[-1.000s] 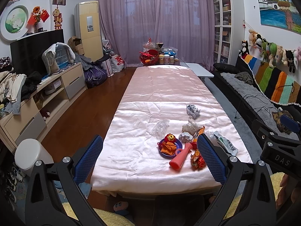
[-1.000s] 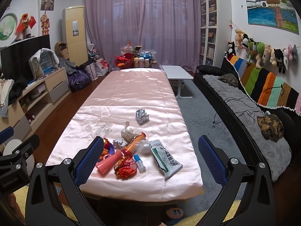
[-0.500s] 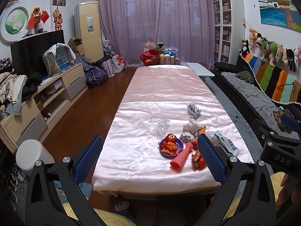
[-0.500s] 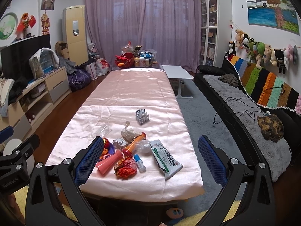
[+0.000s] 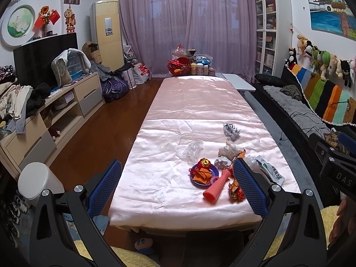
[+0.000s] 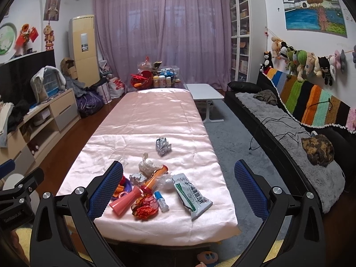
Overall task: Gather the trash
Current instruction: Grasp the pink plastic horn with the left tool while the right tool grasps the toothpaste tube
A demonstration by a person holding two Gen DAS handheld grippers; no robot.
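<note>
A pile of trash lies at the near right of the pink-clothed table (image 5: 178, 191): a crumpled red foil wrapper (image 6: 144, 207), a white and green packet (image 6: 192, 197), a crumpled silver wrapper (image 6: 163, 146), a white tissue wad (image 6: 146, 166), a clear plastic bag (image 5: 191, 150), a pink tube (image 5: 217, 188) and a purple plate (image 5: 202, 174). My left gripper (image 5: 176, 187) is open and empty, short of the table's near edge. My right gripper (image 6: 178, 189) is open and empty, also short of the near edge, right of the left one.
A white lidded bin (image 5: 36, 181) stands on the wood floor left of the table. A TV cabinet (image 5: 55, 111) lines the left wall; a black sofa (image 6: 289, 138) lines the right. Bottles and a red basket (image 5: 180, 65) sit at the table's far end.
Both views have shifted only slightly. Both grippers stay open and empty, and the trash has not moved.
</note>
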